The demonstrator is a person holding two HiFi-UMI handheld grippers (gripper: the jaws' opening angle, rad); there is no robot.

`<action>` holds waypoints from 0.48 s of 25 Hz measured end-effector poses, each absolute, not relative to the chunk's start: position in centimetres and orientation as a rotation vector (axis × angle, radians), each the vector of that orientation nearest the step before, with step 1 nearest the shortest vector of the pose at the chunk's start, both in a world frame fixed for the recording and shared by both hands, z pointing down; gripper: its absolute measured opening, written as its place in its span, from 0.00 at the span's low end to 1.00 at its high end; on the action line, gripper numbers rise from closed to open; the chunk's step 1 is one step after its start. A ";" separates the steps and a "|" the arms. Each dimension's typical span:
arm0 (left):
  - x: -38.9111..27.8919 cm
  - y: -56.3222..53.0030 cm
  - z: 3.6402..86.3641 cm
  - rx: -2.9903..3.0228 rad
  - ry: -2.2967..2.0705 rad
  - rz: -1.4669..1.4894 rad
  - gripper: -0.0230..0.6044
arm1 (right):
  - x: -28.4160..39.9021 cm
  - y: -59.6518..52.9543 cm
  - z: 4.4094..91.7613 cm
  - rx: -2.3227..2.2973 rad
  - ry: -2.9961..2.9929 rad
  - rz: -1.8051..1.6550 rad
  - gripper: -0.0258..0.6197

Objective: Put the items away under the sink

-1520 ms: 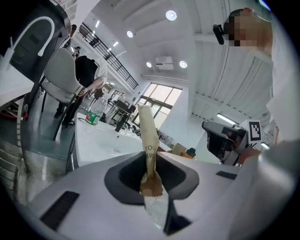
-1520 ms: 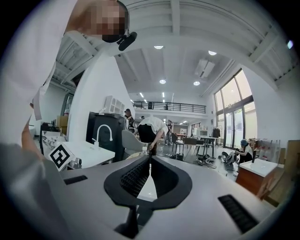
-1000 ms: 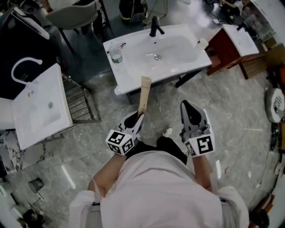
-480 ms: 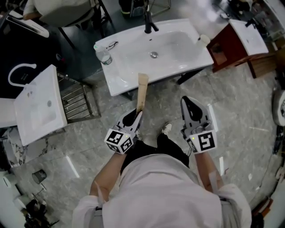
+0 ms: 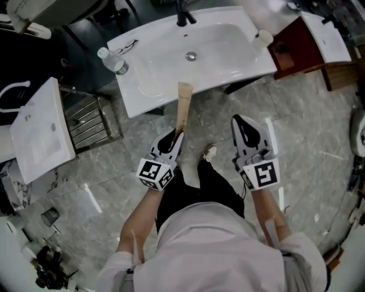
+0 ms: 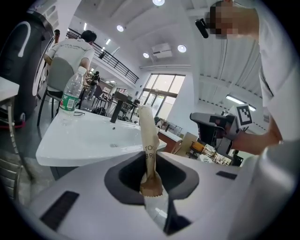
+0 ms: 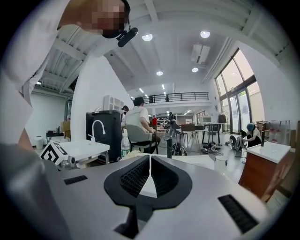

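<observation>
My left gripper (image 5: 178, 136) is shut on the lower end of a long tan paper-wrapped packet (image 5: 183, 108). The packet sticks out ahead of the jaws, and its tip overlaps the front rim of the white sink (image 5: 142, 97). In the left gripper view the packet (image 6: 146, 140) rises from between the jaws of the left gripper (image 6: 151, 180), with the sink top (image 6: 79, 140) beyond it. My right gripper (image 5: 239, 121) hangs level beside it on the right, shut and empty. The right gripper view shows the right gripper (image 7: 150, 171) with its ribbed pads touching.
On the sink stand a water bottle (image 5: 112, 60), a black faucet (image 5: 183, 14) and a white cup (image 5: 263, 38). A second white basin (image 5: 40, 131) and a metal rack (image 5: 88, 120) stand at the left, and a red-brown cabinet (image 5: 296, 54) at the right. The person's shoe (image 5: 210, 152) shows on the marble floor.
The sink has slid up and to the left in the head view as the person moved on. Both grippers travelled along with the body, still shut, the left one still on the packet.
</observation>
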State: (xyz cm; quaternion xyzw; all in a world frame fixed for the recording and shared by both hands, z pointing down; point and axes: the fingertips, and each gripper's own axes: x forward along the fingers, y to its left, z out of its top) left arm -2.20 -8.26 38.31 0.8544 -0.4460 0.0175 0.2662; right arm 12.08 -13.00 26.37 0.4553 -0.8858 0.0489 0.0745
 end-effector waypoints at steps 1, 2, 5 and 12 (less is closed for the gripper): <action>-2.0 -8.3 38.6 2.308 -1.204 0.047 0.14 | 12.2 -13.4 26.5 1.366 -2.653 0.142 0.10; -1.9 -8.3 38.8 2.314 -1.202 0.051 0.14 | 12.4 -13.7 26.7 1.368 -2.648 0.138 0.10; -1.8 -7.8 39.1 2.361 -1.194 0.091 0.14 | 12.9 -14.3 27.5 1.384 -2.630 0.153 0.10; -1.1 -6.7 41.7 2.434 -1.120 0.213 0.14 | 12.5 -13.9 29.9 1.366 -2.633 0.166 0.10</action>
